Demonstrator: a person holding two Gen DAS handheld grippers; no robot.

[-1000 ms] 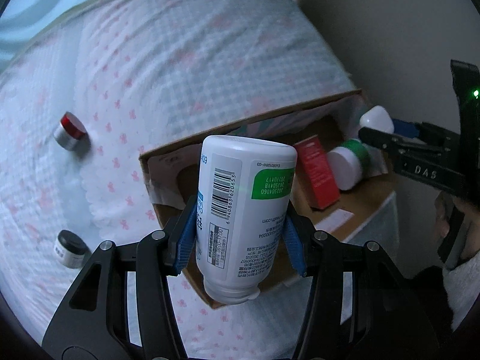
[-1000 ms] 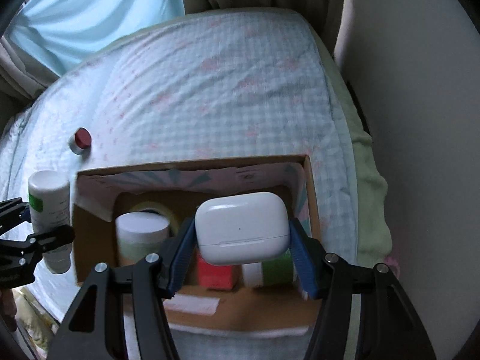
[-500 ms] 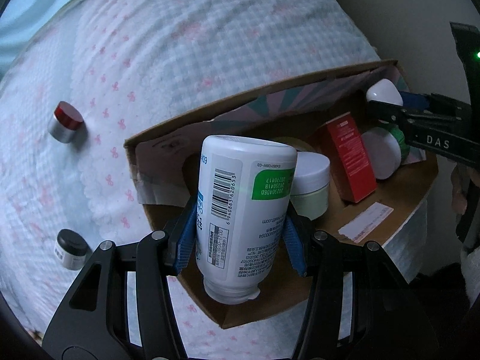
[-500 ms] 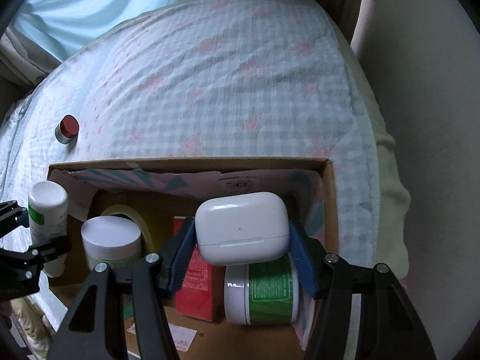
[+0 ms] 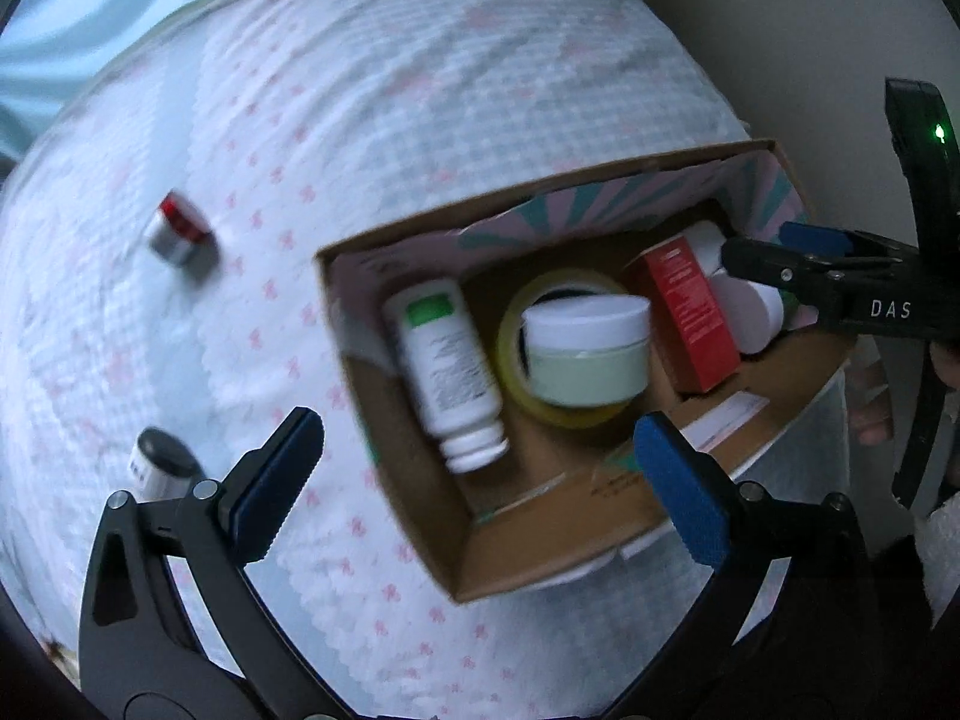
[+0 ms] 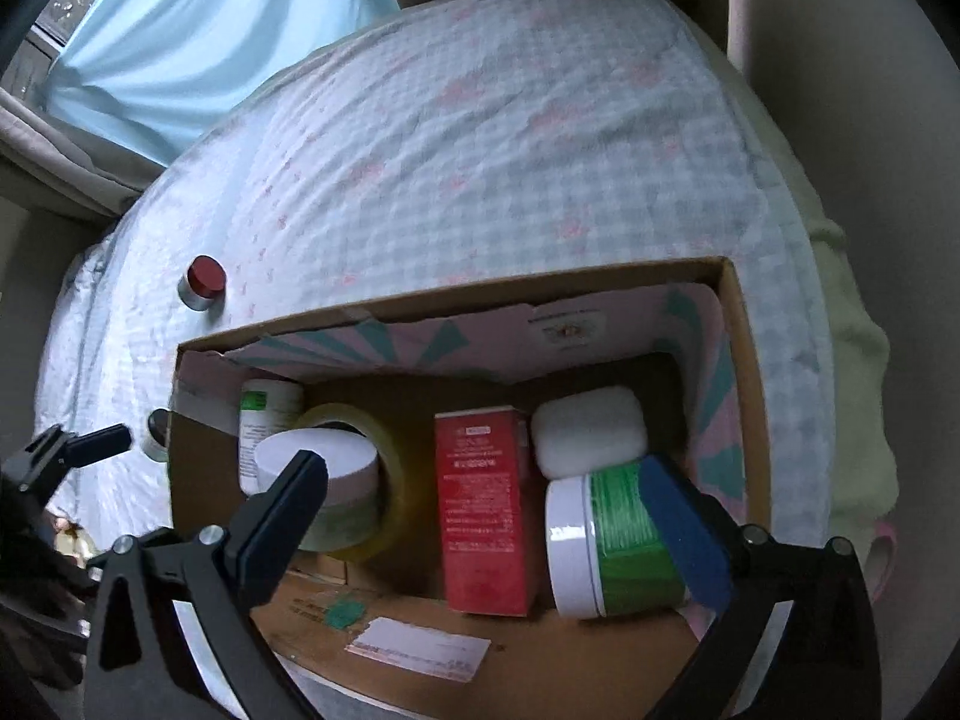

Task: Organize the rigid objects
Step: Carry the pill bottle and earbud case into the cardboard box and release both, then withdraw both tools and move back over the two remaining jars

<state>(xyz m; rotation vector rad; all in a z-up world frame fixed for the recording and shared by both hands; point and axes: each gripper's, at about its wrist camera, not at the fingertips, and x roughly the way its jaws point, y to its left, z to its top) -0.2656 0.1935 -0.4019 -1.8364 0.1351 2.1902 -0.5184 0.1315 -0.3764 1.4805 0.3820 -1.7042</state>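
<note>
Fingers (image 5: pixel 684 489) apart above crowded box (image 5: pixel 540 564)

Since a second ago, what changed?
Both grippers' jaws have just opened. Left gripper let go of the white bottle; right gripper dropped the earbud case; both now lie in the box. Two small jars stayed on the bed.

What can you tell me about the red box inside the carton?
The red box is a tall, narrow packet, apparently printed card, with small white text and a pale label near its top. It is closed and leans slightly in the carton, near the middle. A tape roll lies on one side of it; a white case and a green-labelled jar on the other seem to touch it. No gripper touches it.
</note>
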